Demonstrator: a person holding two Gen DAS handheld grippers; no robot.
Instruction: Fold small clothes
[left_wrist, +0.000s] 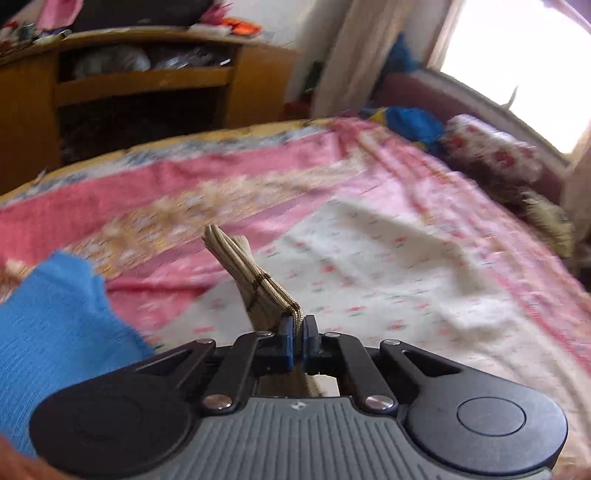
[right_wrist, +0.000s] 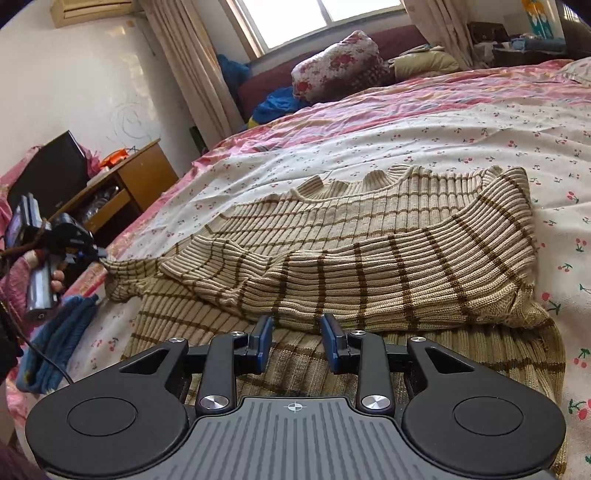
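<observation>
Left tongs (left_wrist: 298, 329) pinch sweater (right_wrist: 369, 258) cuff near bed (right_wrist: 480, 122) edge; right tongs (right_wrist: 296, 338) wide above hem.

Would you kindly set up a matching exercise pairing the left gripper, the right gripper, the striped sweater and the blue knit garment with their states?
Things:
1. left gripper
2. right gripper
3. striped sweater
4. blue knit garment

States:
A. open, holding nothing, above the sweater's near part
B. lying crumpled at the bed's edge
C. shut on a sleeve end
D. spread on the bed, one sleeve folded across it

Pairs: 1-C, 2-A, 3-D, 4-B
</observation>
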